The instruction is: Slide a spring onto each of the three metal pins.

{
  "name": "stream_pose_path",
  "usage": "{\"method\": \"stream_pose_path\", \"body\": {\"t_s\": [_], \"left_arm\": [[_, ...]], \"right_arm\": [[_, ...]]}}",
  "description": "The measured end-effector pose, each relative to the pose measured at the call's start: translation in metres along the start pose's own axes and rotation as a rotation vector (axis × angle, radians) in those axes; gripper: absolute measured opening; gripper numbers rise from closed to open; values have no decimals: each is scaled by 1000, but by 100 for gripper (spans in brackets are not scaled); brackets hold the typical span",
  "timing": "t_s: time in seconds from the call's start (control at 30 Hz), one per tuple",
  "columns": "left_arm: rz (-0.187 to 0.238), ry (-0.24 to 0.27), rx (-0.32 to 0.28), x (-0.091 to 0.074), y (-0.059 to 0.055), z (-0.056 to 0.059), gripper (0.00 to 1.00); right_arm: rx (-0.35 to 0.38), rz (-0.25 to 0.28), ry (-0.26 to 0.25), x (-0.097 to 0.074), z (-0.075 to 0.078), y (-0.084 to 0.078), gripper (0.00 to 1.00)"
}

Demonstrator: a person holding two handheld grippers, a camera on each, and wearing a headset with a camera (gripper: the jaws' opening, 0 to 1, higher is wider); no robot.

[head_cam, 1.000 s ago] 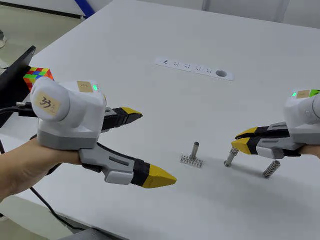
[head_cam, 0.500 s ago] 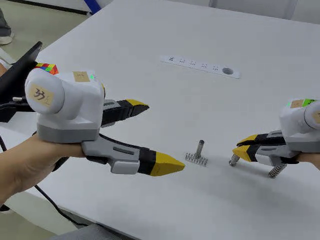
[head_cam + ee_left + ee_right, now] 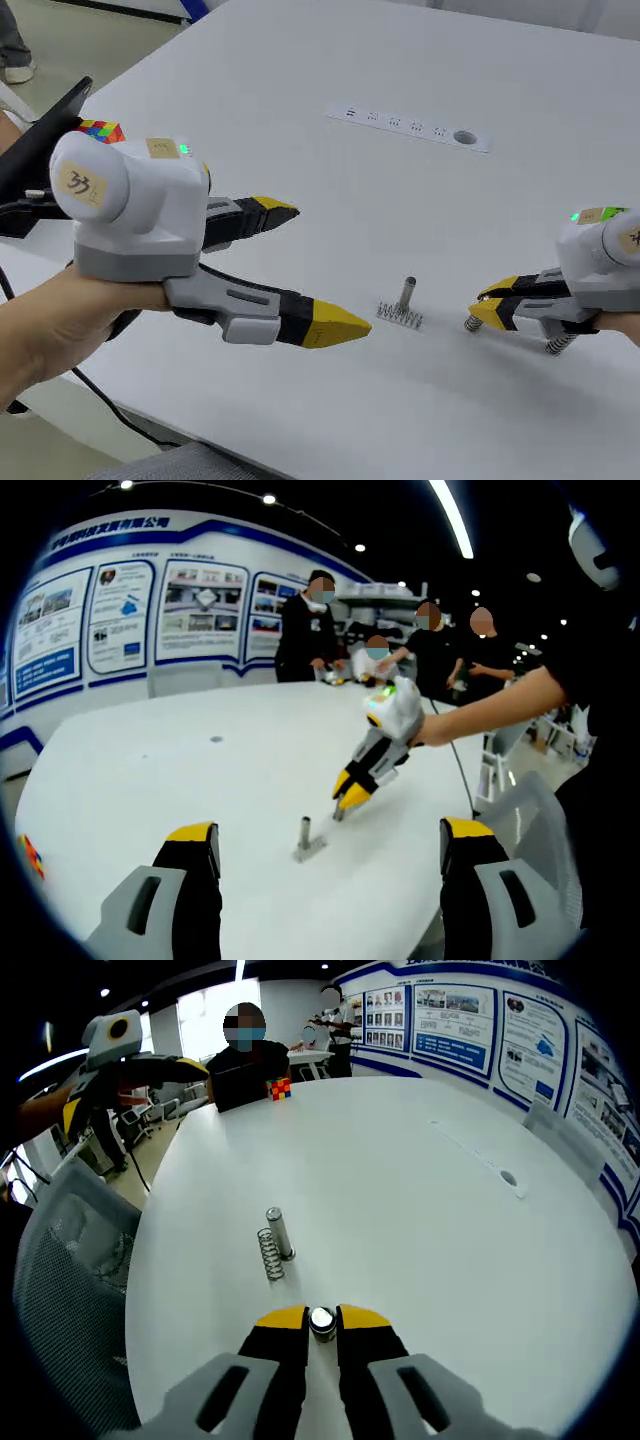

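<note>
- Head view: the left gripper [image 3: 333, 268] is held wide open at near left, with nothing in it. The right gripper [image 3: 476, 306] is narrowed onto a sprung pin [image 3: 472, 324] at right. Between them a bare pin [image 3: 407, 291] stands upright, with a loose spring [image 3: 400, 315] lying at its foot.
- Left gripper view: the bare pin is seen ahead, between the spread jaws.
- Right gripper view: the sprung pin's head is pinched at the tips.
- Judged best: the spring taken lightly at mid-coil and lined up over the pin before it is slid on.

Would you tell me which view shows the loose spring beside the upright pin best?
The right gripper view: the spring lies near, coils distinct. The head view shows it smaller; the left gripper view, barely.
</note>
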State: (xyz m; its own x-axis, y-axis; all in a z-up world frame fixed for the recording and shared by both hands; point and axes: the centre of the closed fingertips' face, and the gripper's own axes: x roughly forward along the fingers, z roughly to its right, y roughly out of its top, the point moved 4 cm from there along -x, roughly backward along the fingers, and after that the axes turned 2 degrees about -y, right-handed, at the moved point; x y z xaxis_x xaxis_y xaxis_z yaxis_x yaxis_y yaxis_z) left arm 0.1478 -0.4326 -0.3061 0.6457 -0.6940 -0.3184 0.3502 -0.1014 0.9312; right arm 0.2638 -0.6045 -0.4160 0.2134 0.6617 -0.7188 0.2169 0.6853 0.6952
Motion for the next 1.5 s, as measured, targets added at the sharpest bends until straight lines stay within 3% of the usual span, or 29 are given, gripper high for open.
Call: {"method": "stream_pose_path", "body": {"t_s": [0.43, 0.73, 0.9, 1.13, 1.5], "left_arm": [[-2, 2, 10, -2, 3, 2, 93], [-11, -2, 19, -1, 3, 4, 93], [-12, 3, 19, -2, 2, 3, 93], [-15, 6, 21, -4, 0, 3, 93], [-26, 15, 21, -7, -4, -2, 92]], "right_arm": [[-26, -8, 5, -2, -5, 1, 16], [-68, 43, -47, -13, 3, 20, 18], [-76, 91, -40, -17, -4, 38, 18], [-133, 88, 15, -5, -24, 48, 18], [-192, 19, 59, 22, -37, 41, 18]]}}
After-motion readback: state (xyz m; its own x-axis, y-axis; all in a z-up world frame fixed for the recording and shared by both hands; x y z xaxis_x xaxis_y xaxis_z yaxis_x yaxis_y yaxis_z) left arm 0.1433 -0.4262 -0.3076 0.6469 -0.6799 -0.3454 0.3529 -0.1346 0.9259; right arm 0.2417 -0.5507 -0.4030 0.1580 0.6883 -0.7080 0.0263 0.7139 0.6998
